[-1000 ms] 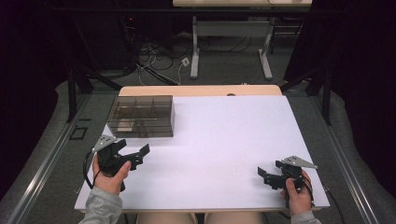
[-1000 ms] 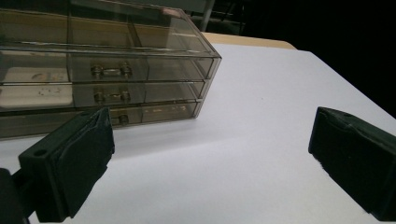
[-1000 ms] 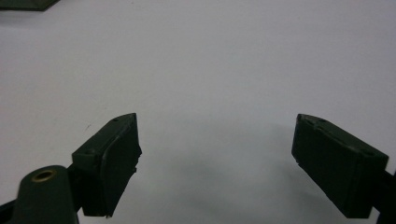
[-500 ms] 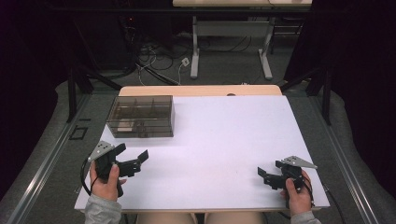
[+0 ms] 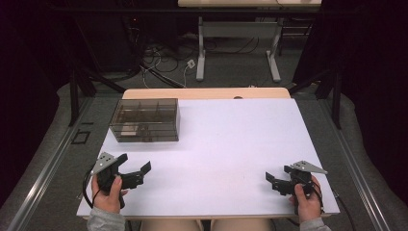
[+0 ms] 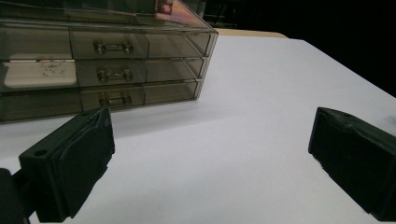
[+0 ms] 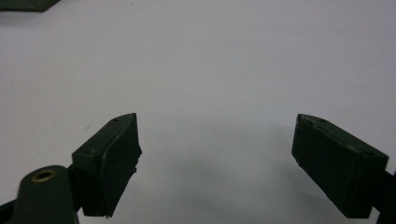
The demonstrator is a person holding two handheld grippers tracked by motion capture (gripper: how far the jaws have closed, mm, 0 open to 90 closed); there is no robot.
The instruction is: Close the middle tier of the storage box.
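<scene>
Your drawer box (image 5: pixel 146 120) sits near the table's (image 5: pixel 231 144) far left corner, smoky see-through plastic, upright, its front facing you. Its three rows of drawers (image 6: pixel 112 73) are all pushed shut, each middle drawer with a small handle (image 6: pixel 112 47).

Lab: black curtains (image 5: pixel 29 57), floor cables (image 5: pixel 159 53), white table (image 5: pixel 231 144).

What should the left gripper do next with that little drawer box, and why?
Probably ease the left gripper forward toward the drawer box. Its jaws are wide open and hold nothing, with bare table between them and the box. In the left gripper view the three drawers look shut, and the lowest handle sits nearest the jaws.
</scene>
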